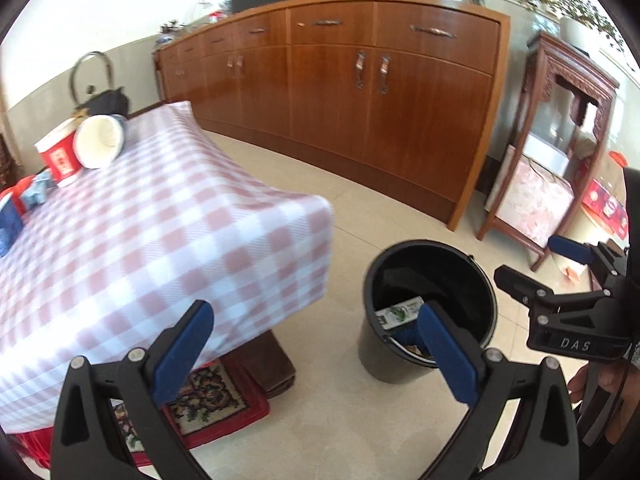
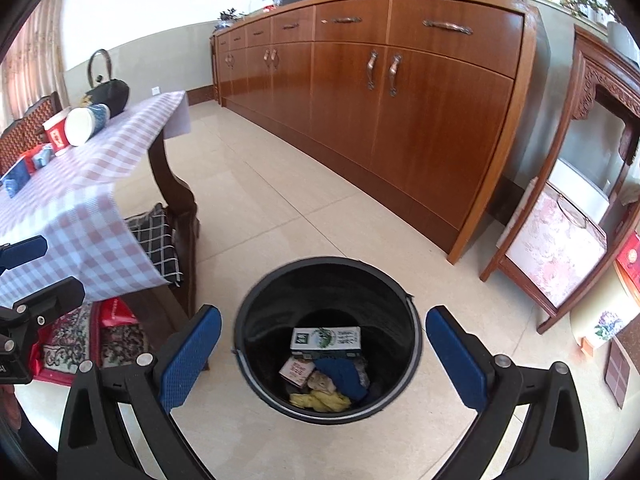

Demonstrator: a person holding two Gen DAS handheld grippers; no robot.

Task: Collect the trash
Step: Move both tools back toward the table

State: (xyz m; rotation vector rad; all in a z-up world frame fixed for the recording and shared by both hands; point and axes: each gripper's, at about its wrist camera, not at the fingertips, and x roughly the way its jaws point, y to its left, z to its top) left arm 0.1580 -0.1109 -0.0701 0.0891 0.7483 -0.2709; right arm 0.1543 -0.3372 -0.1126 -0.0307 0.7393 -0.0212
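A black trash bin point(image 2: 414, 344) stands on the floor beside the table. It holds a green-and-white carton point(image 2: 326, 338), a small printed packet point(image 2: 297, 371), blue and yellow scraps. My right gripper point(image 2: 322, 344) is open and empty, straight above the bin's mouth. My left gripper point(image 1: 316, 332) is open and empty, over the table corner and the bin point(image 1: 486, 332). On the checked tablecloth point(image 1: 140, 232), far left, stand a red paper cup point(image 1: 60, 154), a tipped white cup point(image 1: 100, 141) and blue and red wrappers point(image 1: 24, 200).
A long wooden sideboard point(image 2: 400, 92) runs along the far wall. A carved wooden stand point(image 1: 560, 152) with boxes is at the right. A black kettle point(image 1: 106, 100) sits at the table's far end. A chair with a checked cushion point(image 2: 156, 236) and patterned cushions point(image 1: 204, 396) are under the table.
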